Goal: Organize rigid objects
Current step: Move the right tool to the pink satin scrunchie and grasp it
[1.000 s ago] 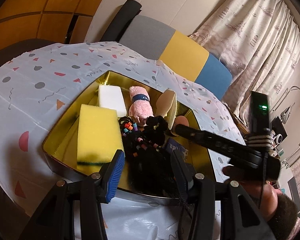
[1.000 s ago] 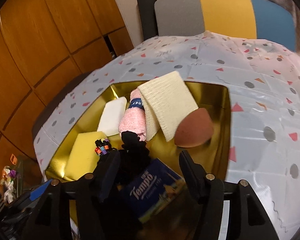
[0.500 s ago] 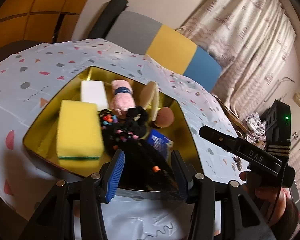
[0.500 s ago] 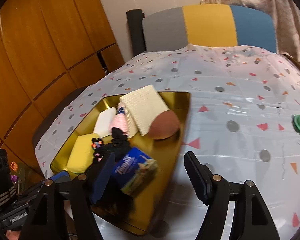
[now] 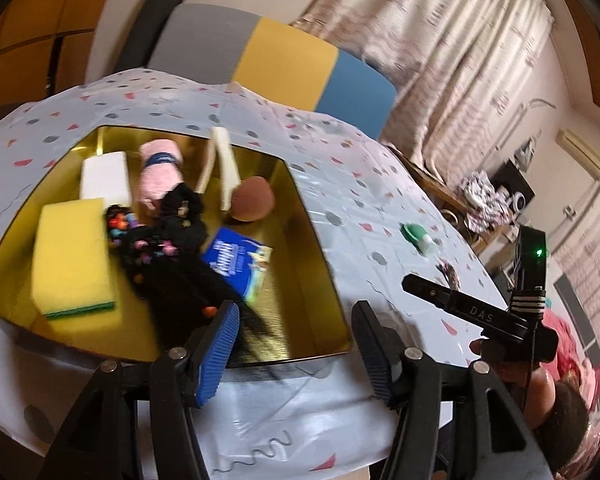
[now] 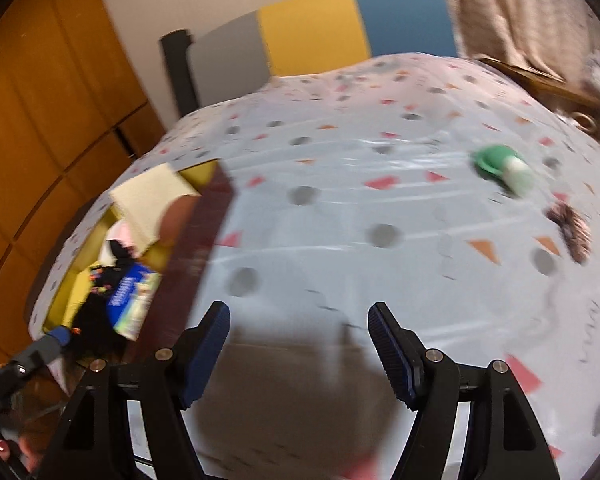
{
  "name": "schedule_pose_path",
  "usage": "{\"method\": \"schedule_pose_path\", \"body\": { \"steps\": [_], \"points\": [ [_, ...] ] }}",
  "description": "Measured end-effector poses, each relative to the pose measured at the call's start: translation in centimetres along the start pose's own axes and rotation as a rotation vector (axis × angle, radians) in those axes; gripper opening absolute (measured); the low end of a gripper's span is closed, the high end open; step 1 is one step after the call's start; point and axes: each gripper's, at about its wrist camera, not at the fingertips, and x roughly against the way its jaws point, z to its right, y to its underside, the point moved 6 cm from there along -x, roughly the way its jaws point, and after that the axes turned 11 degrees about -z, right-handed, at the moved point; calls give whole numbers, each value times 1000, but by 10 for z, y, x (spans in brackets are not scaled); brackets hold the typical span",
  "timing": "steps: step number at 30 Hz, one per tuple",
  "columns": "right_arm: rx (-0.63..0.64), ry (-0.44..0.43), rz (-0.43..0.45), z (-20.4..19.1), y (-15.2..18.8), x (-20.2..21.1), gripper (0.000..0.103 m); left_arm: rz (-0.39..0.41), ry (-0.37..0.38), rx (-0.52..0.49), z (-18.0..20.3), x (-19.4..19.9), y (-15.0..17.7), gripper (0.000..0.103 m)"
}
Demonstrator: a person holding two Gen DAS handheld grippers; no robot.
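Both sets of fingers, left (image 5: 296, 348) spreading, right (image 6: 300, 354) wide, hold nothing; gold tray (image 5: 320, 248) ahead-left looks filled, green-capped bottle (image 6: 504, 168) ahead-right remains on worktop (image 6: 340, 208).

**A lived-in room of a home**

A domestic setting is indicated. Beneath the gripper a table is covered by a confetti-patterned tablecloth (image 5: 204, 104). Beyond its far edge a chair back (image 5: 268, 48) in grey, yellow and blue fabric is seen. Patterned curtains (image 5: 452, 60) are hung ahead and to the right, and an air conditioner (image 5: 584, 152) is mounted high on the wall further right. Wooden cabinet panels (image 6: 48, 120) are seen to the left.
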Motion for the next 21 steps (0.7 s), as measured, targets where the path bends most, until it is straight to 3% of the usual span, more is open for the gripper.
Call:
{"method": "schedule_pose_path", "body": {
  "steps": [10,15,21],
  "points": [
    [-190,135,7,133,9,16,73,-61,68,-33,43,-23,-11,59],
    [-316,188,81,208,-21,35,73,-95,78,-89,69,-34,-9,60],
    [-302,251,85,254,-55,27,65,-149,73,-105,82,-49,-3,60]
  ]
}}
